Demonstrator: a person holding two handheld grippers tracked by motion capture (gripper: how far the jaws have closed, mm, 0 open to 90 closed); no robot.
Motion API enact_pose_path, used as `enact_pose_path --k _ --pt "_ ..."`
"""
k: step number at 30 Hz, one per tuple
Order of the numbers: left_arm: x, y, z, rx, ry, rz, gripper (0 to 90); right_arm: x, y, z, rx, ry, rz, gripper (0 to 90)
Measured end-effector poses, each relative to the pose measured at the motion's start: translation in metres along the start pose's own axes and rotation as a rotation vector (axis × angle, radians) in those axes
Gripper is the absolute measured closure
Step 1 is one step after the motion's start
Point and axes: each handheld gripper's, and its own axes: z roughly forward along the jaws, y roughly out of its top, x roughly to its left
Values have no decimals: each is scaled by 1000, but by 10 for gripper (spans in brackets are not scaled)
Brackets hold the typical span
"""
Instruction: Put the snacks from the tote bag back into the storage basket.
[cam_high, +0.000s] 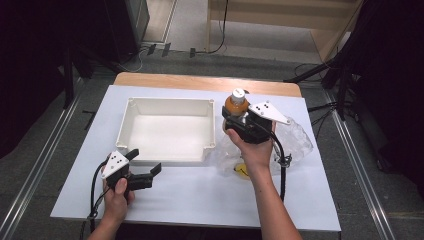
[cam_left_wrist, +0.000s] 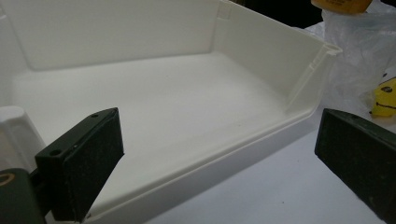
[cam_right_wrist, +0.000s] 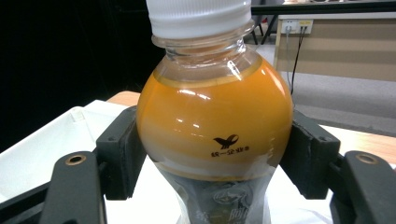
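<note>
My right gripper (cam_right_wrist: 212, 158) pinches the orange drink bottle (cam_right_wrist: 215, 126) upright, beside the white bin (cam_high: 167, 107). Next I judge it needs carrying over the bin's rim and lowering in. My left gripper (cam_high: 145, 167), spread and holding nothing, waits at the bin's near edge.

Bottle (cam_right_wrist: 215, 126) glossy clear plastic; bin (cam_high: 170, 107) smooth white plastic; bag (cam_high: 297, 137) crinkled clear film

Bottle (cam_right_wrist: 215, 126) base cut off at btm edge; yellow item (cam_high: 242, 170) half-hidden under bag (cam_high: 295, 137).

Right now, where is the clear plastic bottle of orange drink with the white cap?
The bottle is upright between the right gripper's jaws, right of the white tray in the high view, over the clear plastic bag.
</note>
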Motion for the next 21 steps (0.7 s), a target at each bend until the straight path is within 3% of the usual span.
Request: enact_pose_path --k 21 --pt "-1 0 0 2 4 7 14 14 1 18 15 31 5 312"
